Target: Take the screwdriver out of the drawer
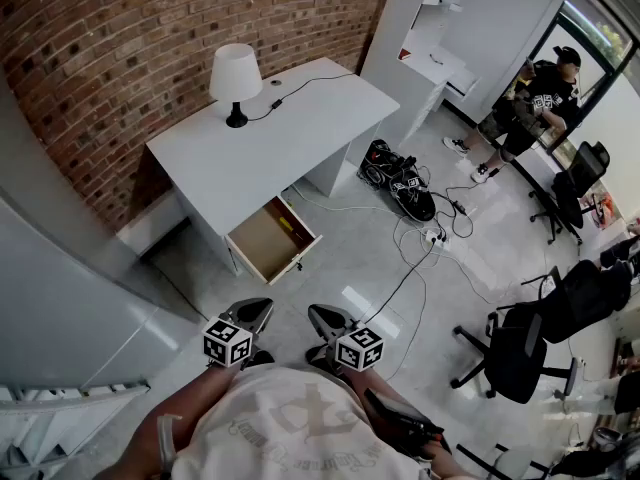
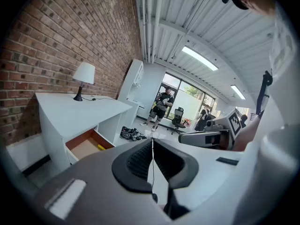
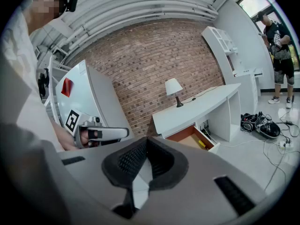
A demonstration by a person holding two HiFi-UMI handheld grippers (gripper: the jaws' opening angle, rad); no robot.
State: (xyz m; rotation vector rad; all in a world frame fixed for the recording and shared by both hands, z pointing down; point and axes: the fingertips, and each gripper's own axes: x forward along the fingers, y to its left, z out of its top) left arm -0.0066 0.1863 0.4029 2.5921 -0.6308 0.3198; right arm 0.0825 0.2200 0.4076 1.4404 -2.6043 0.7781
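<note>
Red brick wall (image 1: 150,28) is running behind a white desk (image 1: 270,138), and a white table lamp (image 1: 235,78) is standing upright near the desk's back edge, its cord trailing across the top. Under the desk's front edge a wooden-lined drawer (image 1: 270,240) is hanging pulled out over the grey floor (image 1: 330,258). The screwdriver (image 1: 287,224), with a yellow handle, is lying inside that drawer near its right side; it is also showing as a yellow spot in the left gripper view (image 2: 101,147) and in the right gripper view (image 3: 201,144).

The person is standing well apart from the desk, holding both tools low in front of the body. The left hand-held gripper (image 1: 250,316) is pointing toward the drawer, and its own view (image 2: 152,156) is showing the two ribbed pads pressed together along a thin line with nothing between them. The right hand-held gripper (image 1: 325,320) is sitting just beside it, and its view (image 3: 146,156) is likewise showing the pads meeting at the tips, gripping nothing.

To the right of the desk a black bundle of gear (image 1: 400,183) is lying on the floor with cables (image 1: 440,233) spreading from it. Black office chairs (image 1: 520,348) are standing farther right, and another person (image 1: 535,108) is standing by the glazed doorway.
</note>
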